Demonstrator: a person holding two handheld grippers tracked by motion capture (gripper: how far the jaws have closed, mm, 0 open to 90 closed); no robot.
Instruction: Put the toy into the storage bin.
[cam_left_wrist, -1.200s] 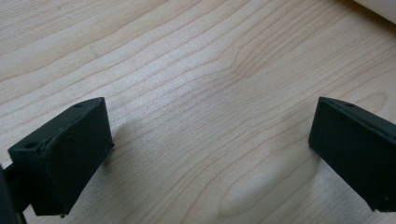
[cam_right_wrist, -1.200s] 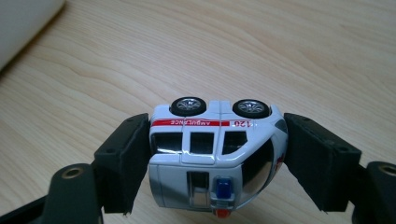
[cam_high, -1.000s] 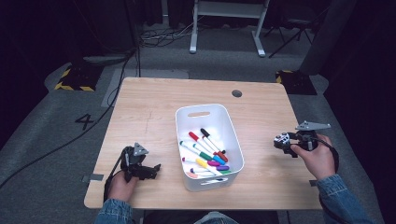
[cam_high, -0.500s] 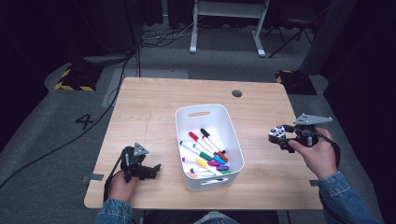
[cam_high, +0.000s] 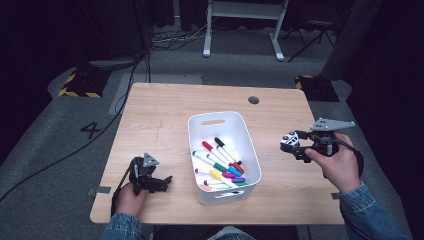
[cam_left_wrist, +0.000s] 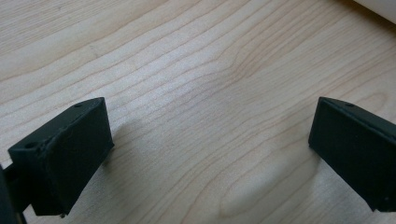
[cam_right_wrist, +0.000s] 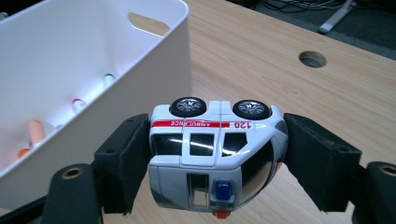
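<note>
Two upturned wheels (cam_right_wrist: 189, 106) on clamped ambulance (cam_right_wrist: 212, 158)

I can read "AMBULANCE" and "120", upside down, on the red stripe of the toy ambulance (cam_right_wrist: 212, 156). A number "4" (cam_high: 91, 130) is marked on the floor.

A small white toy ambulance (cam_right_wrist: 214, 156) sat low in the middle of the right gripper view, turned upside down with its black wheels up. A red stripe ran along its side, and a blue roof light pointed down. It hung above the tabletop.
</note>
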